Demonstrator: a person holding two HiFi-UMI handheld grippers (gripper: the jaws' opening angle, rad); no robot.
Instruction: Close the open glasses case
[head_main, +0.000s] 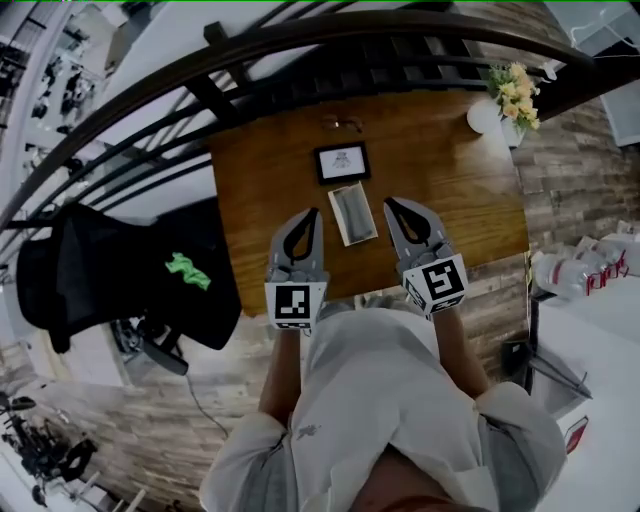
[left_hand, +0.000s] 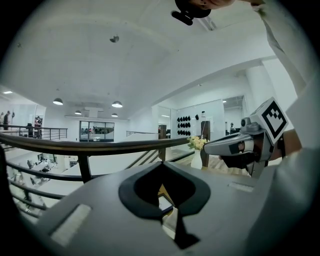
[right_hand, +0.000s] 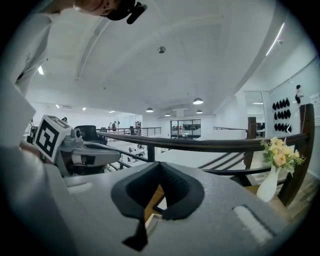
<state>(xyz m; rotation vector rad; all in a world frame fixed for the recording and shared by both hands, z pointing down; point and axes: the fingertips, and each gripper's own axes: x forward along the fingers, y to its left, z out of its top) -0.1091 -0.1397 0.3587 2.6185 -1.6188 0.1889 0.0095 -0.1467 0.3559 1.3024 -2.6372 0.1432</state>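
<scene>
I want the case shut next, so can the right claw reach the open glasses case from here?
Likely yes: the right claw is just right of the open glasses case, only bare table between them; the picture frame lies beyond the case.

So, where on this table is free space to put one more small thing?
Bare wood lies on the right side of the table, between the glasses case and the vase. A narrower bare strip runs left of the picture frame. The middle is crowded: glasses, frame, case, with the left gripper and right gripper flanking the case.
</scene>
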